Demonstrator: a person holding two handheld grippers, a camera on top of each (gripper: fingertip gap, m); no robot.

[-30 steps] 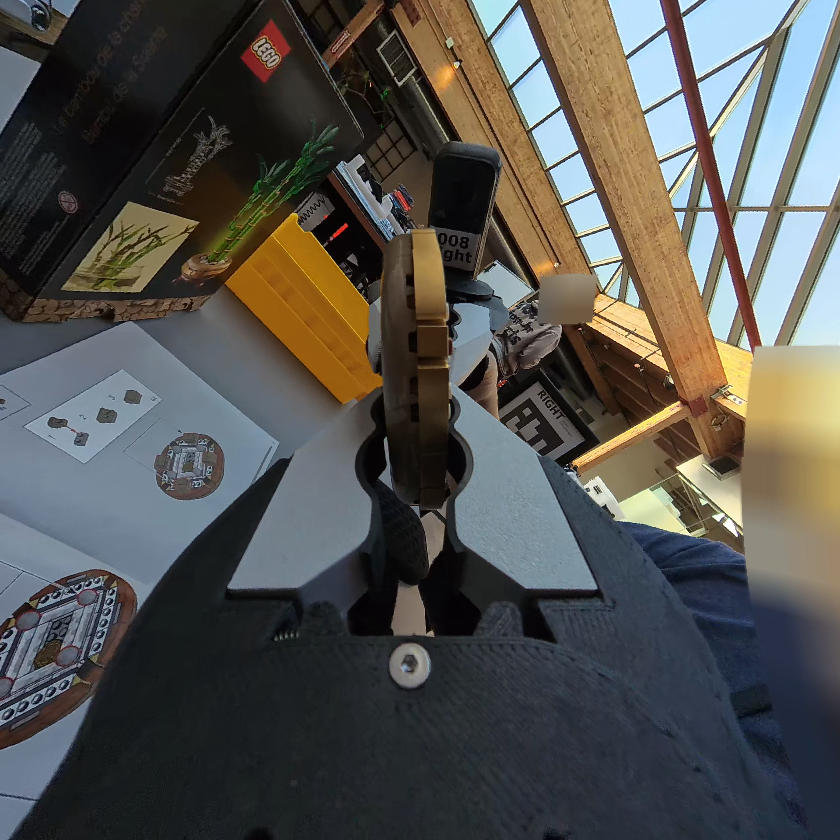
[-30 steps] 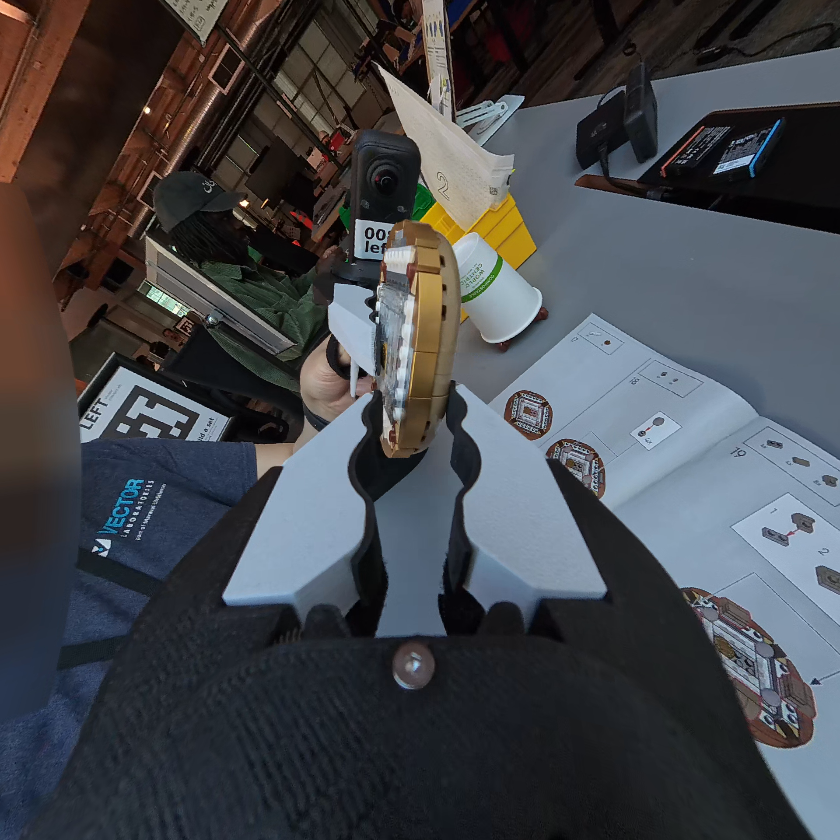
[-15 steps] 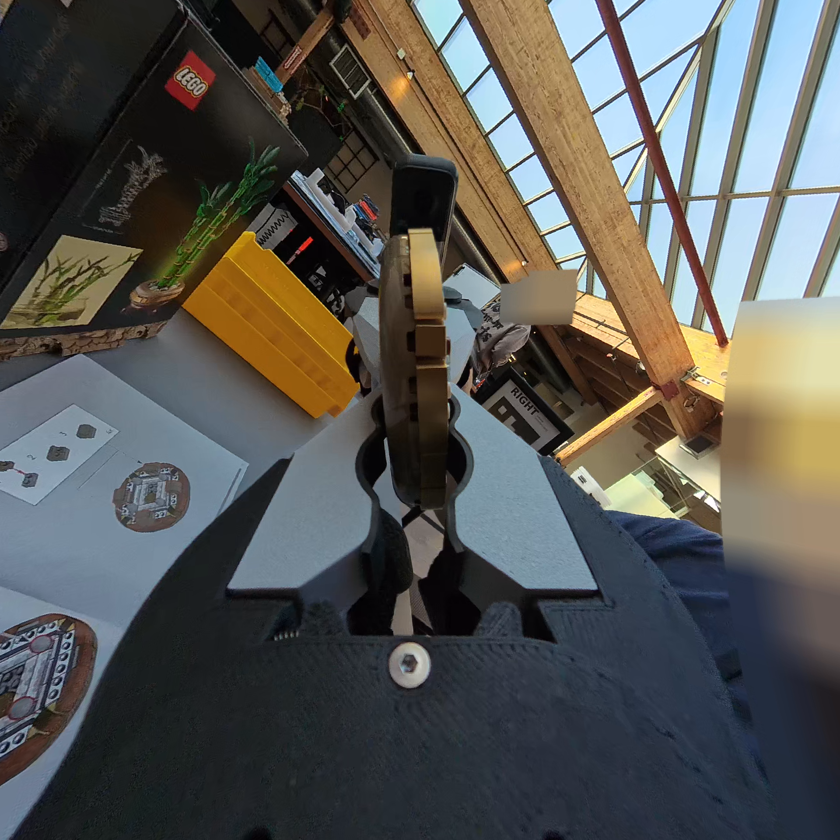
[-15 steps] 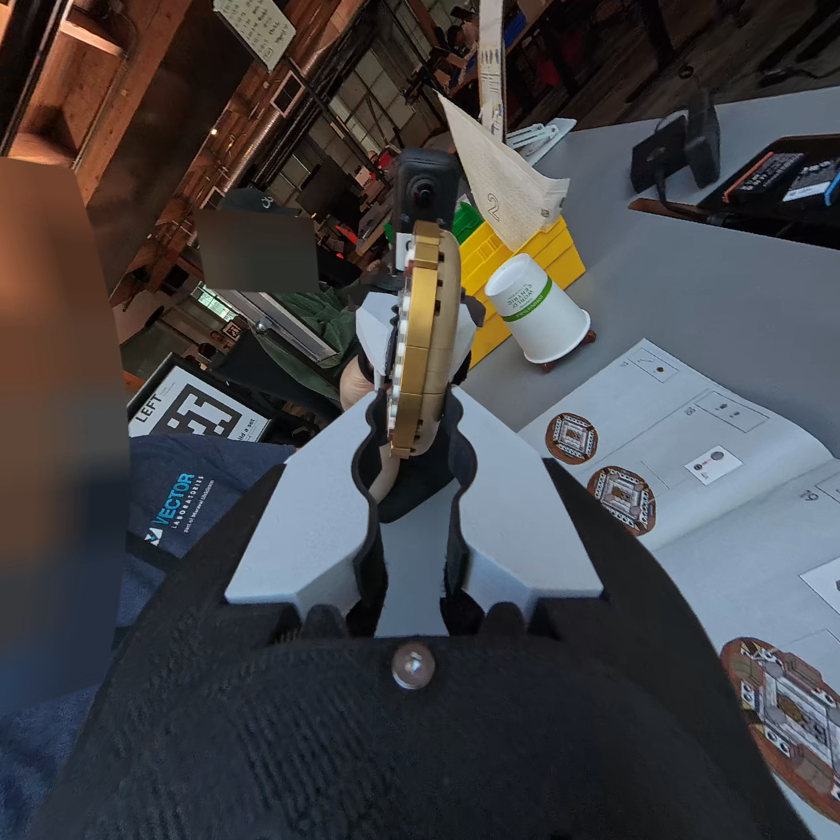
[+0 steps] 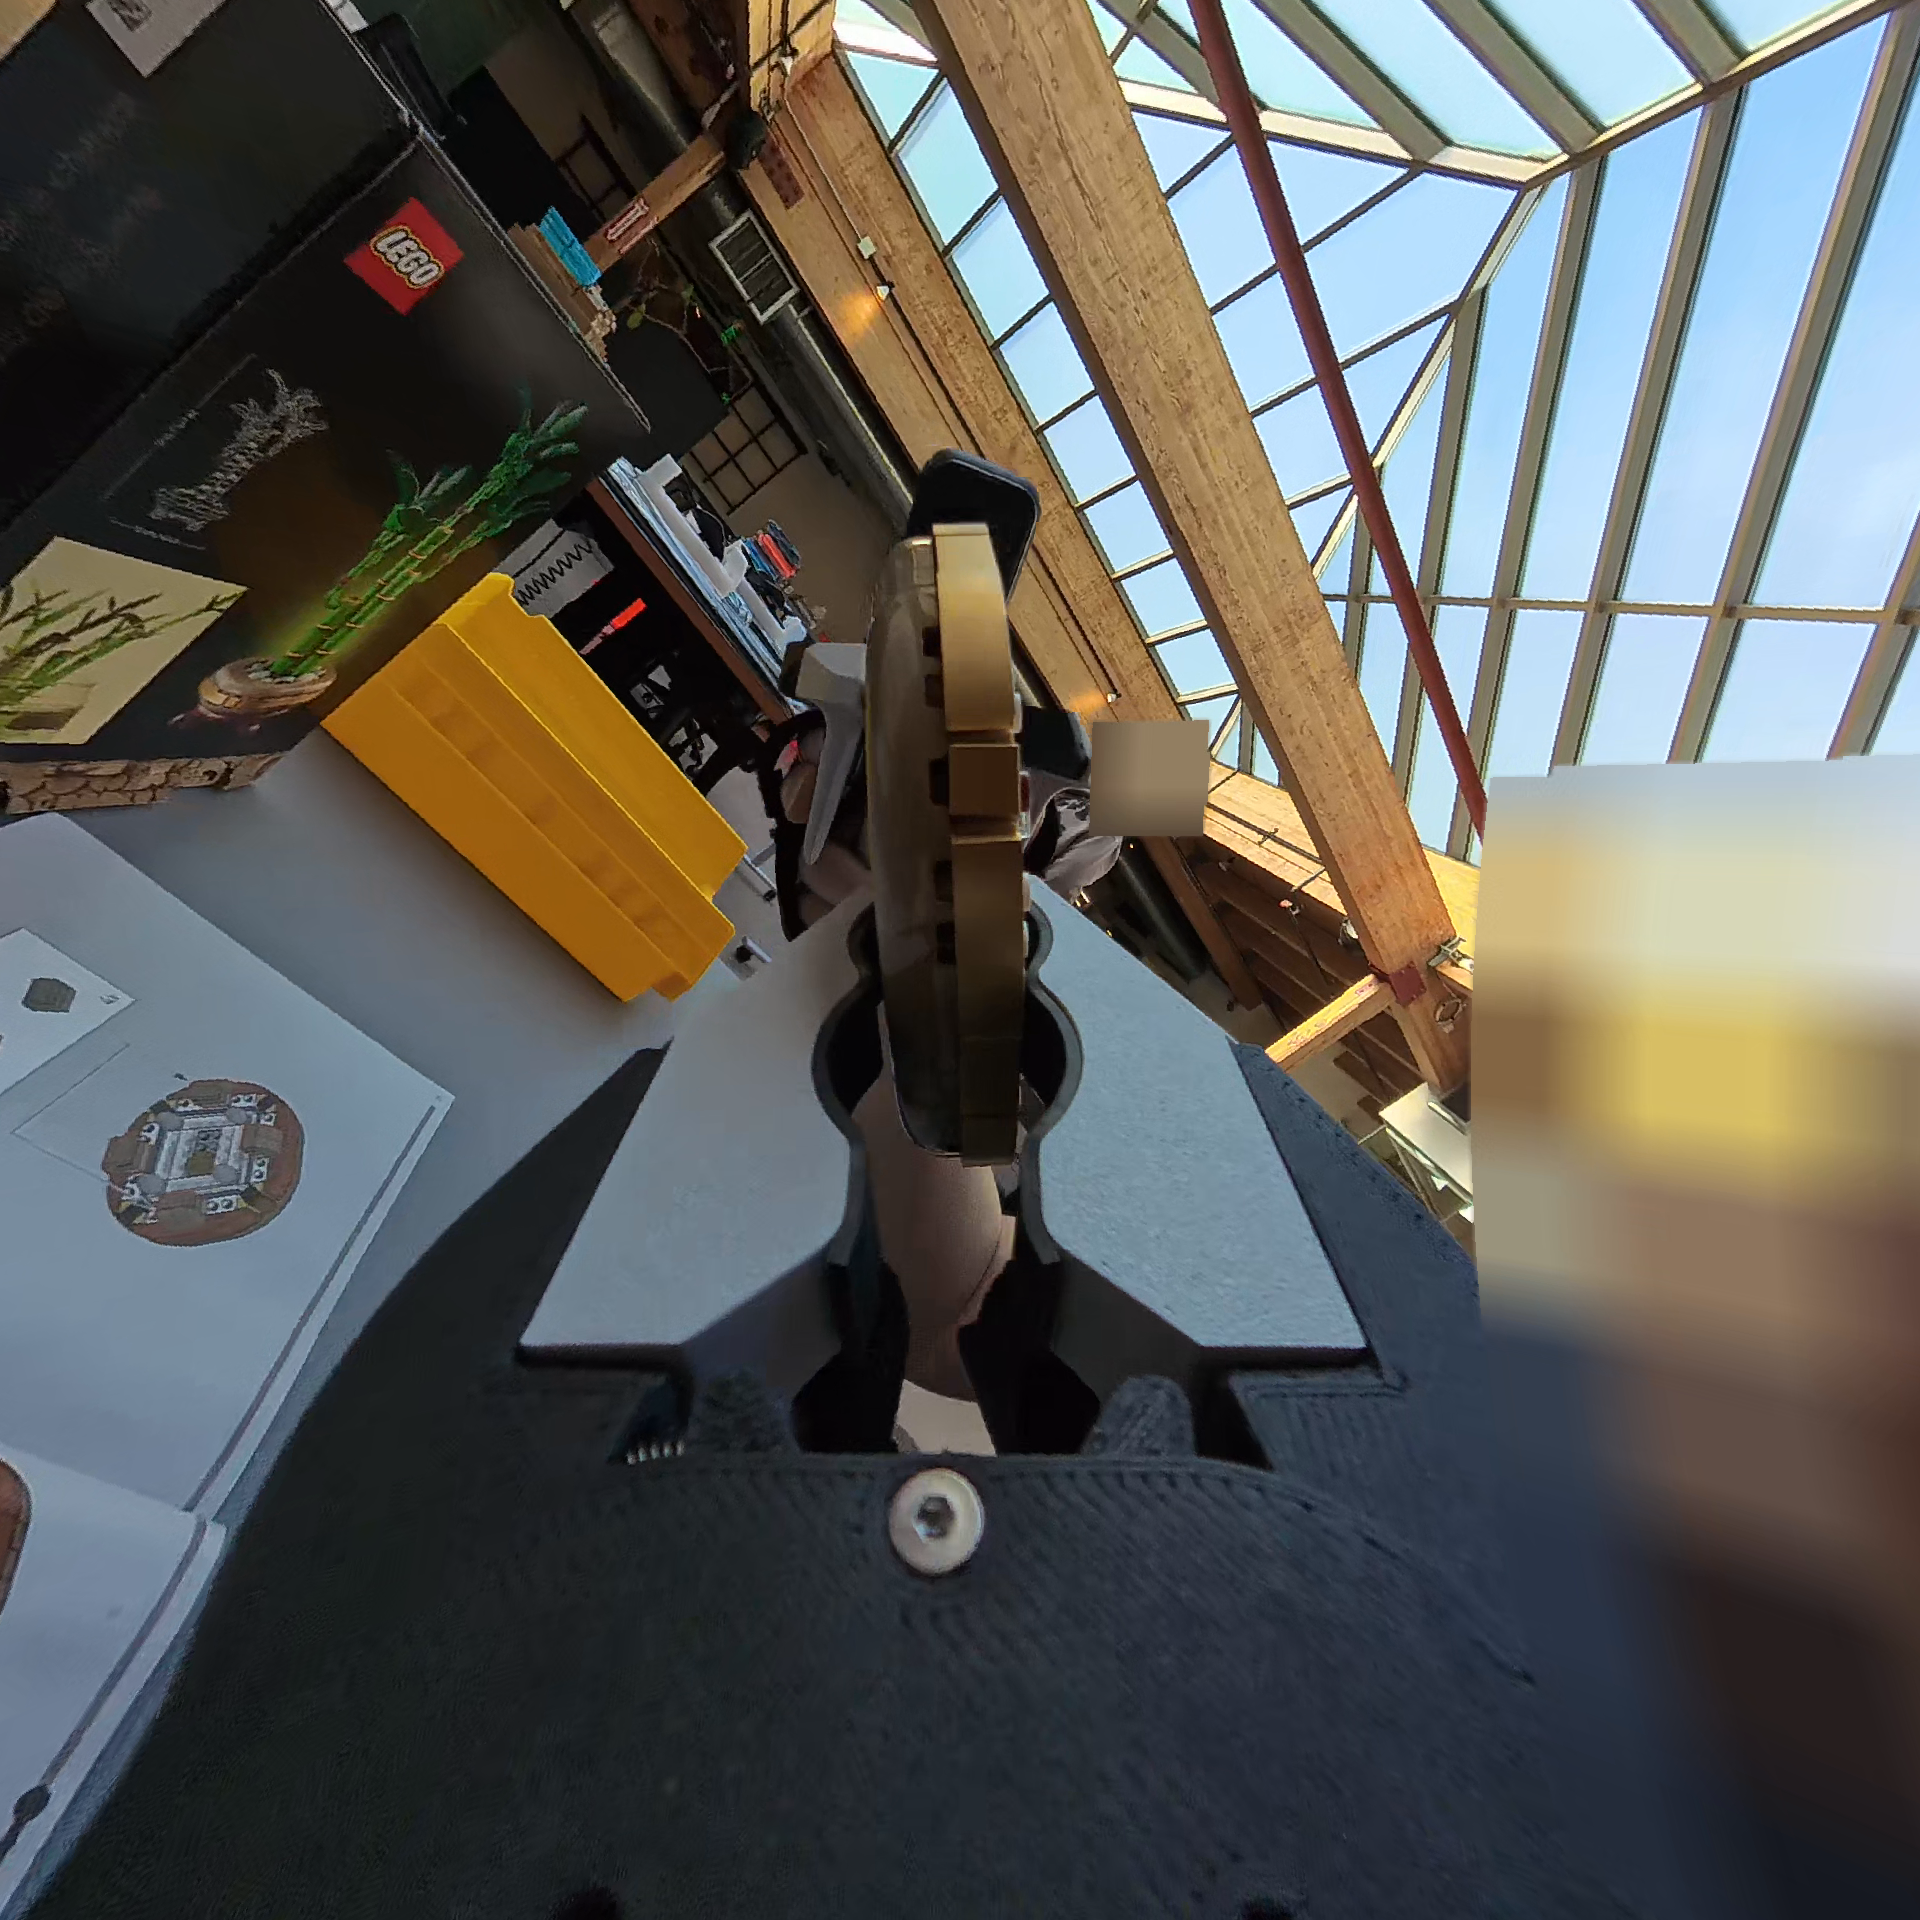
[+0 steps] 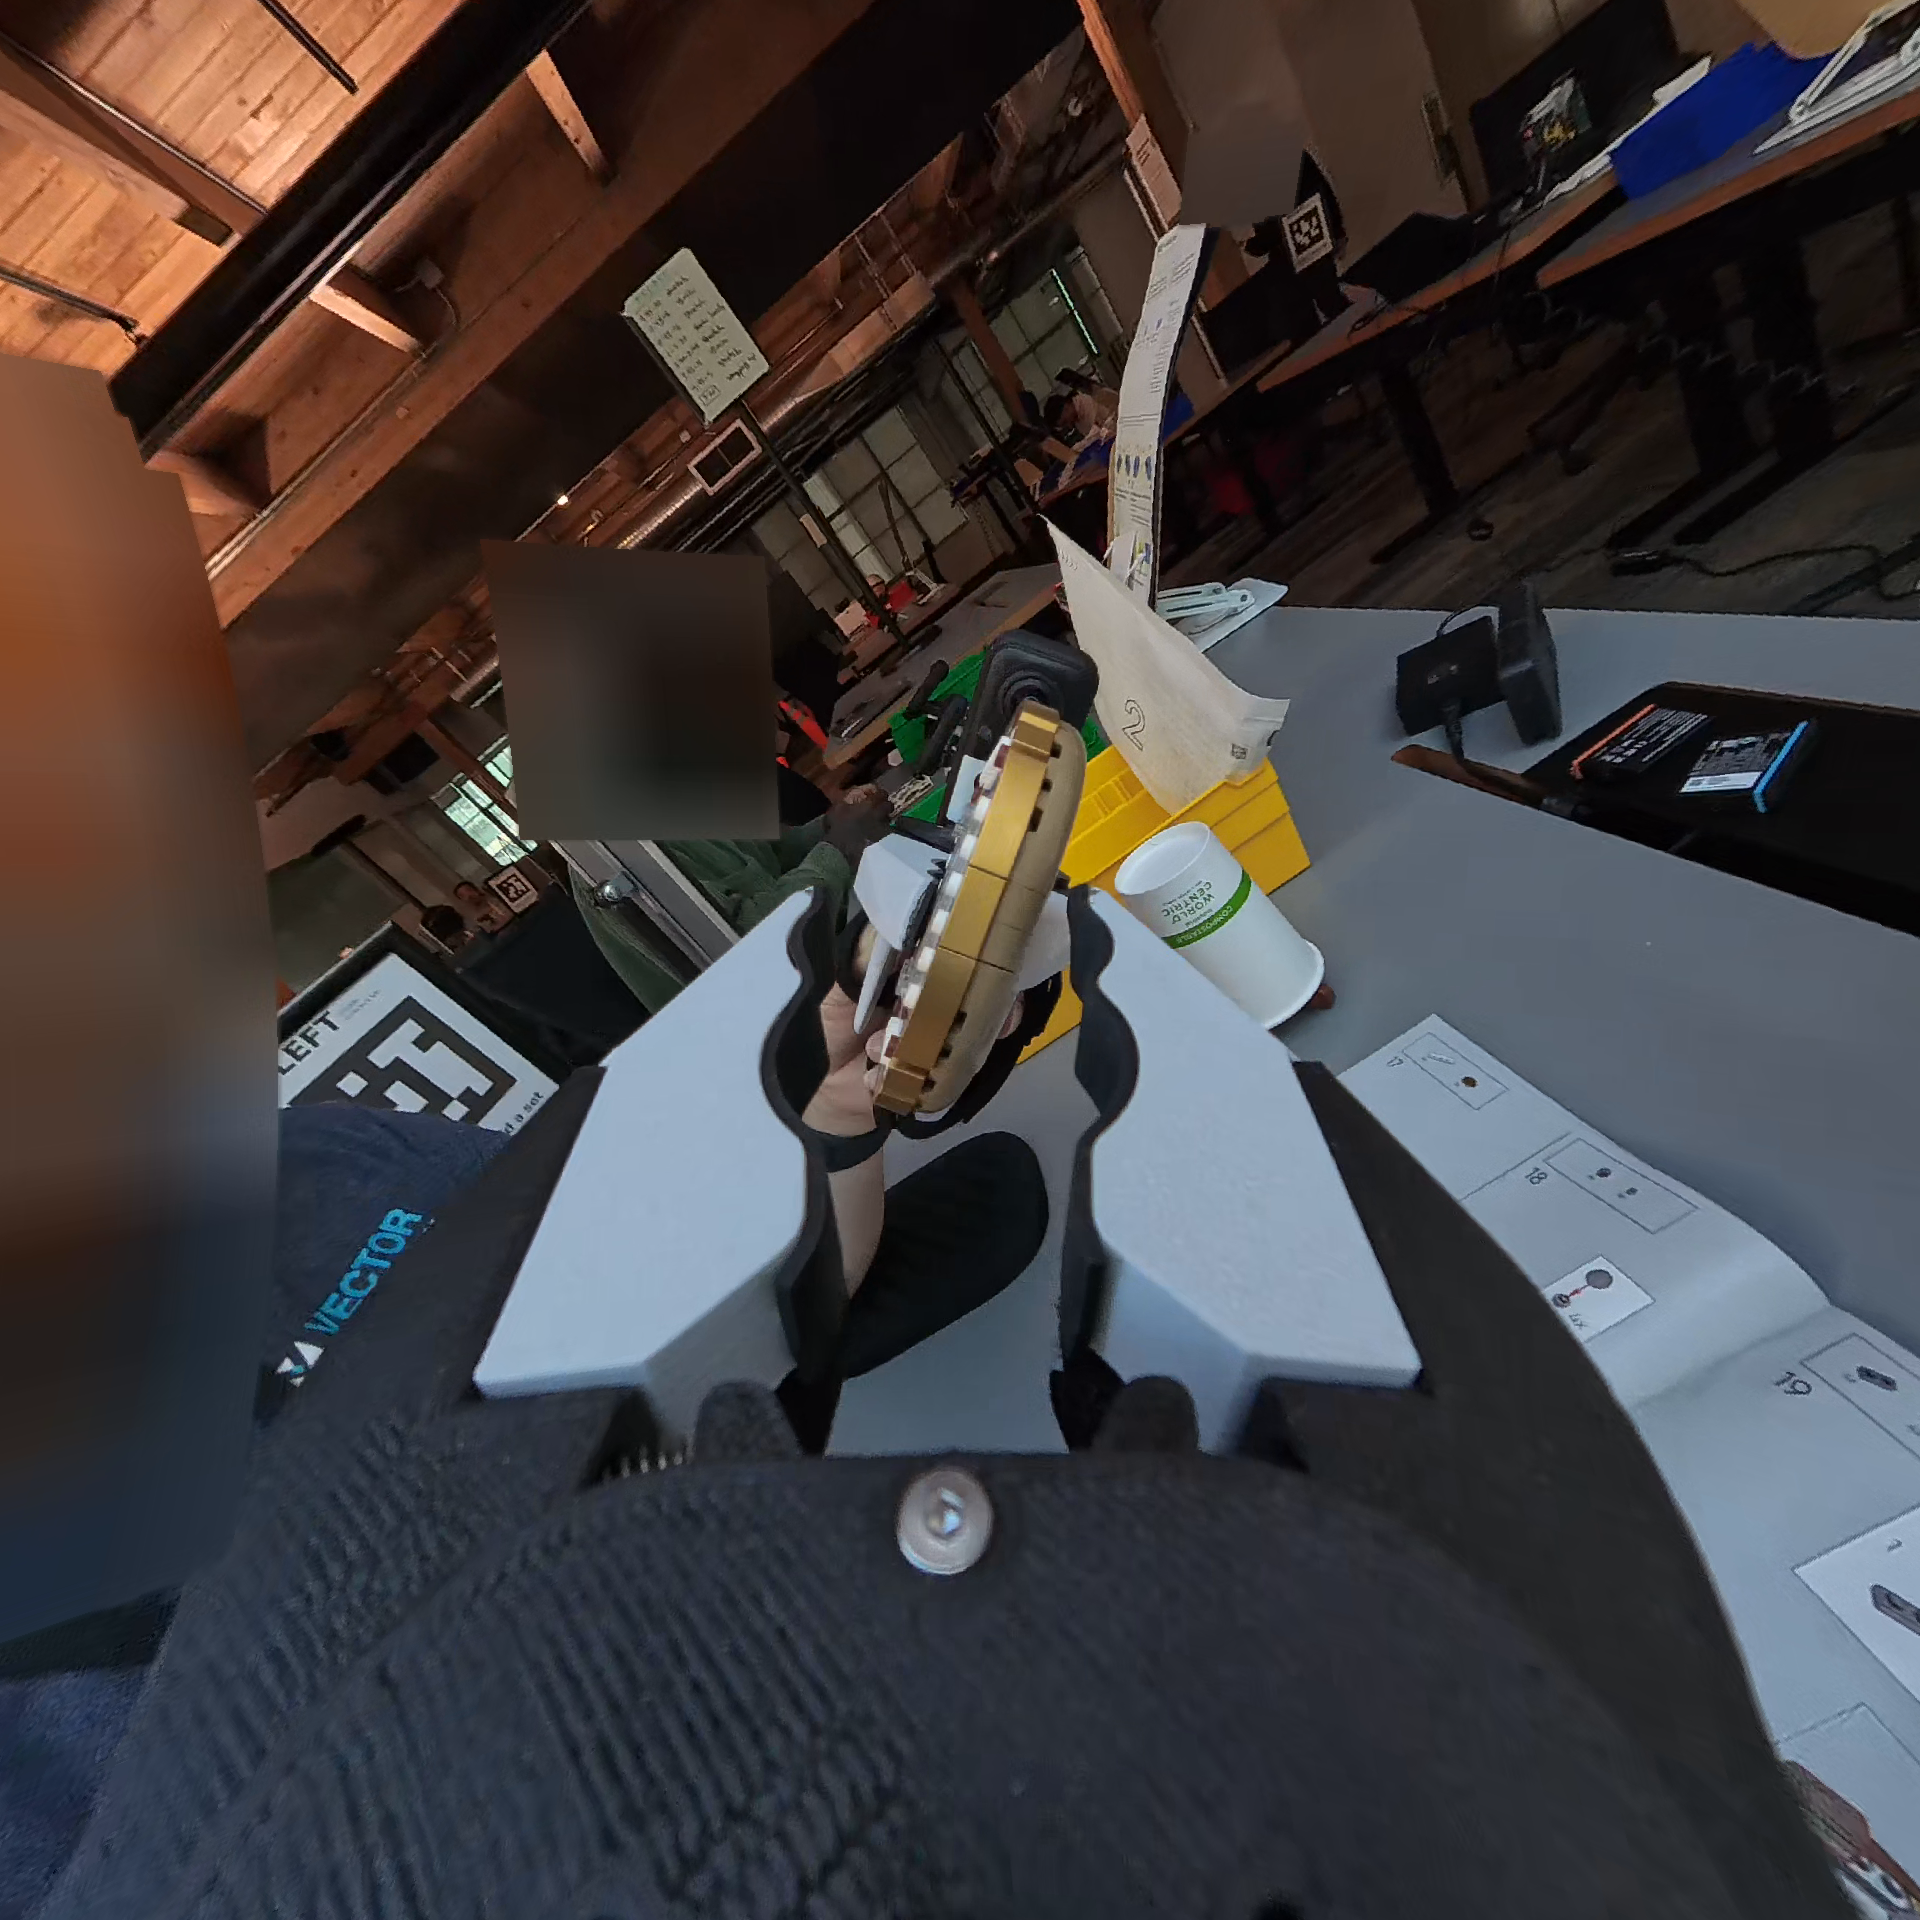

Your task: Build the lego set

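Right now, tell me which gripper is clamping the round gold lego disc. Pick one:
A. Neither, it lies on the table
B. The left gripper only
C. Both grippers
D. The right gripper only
B. In the left wrist view the left gripper has its fingers pressed against the round gold lego disc, while in the right wrist view the right gripper is spread wide with gaps either side of the disc.

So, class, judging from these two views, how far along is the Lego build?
Done: a round gold brick base is assembled. In hand: the left claw grips its edge above the grey table; the right claw stands open near it. Left: none of the green stalks pictured on the black box show yet, and the white instruction booklet lies open.
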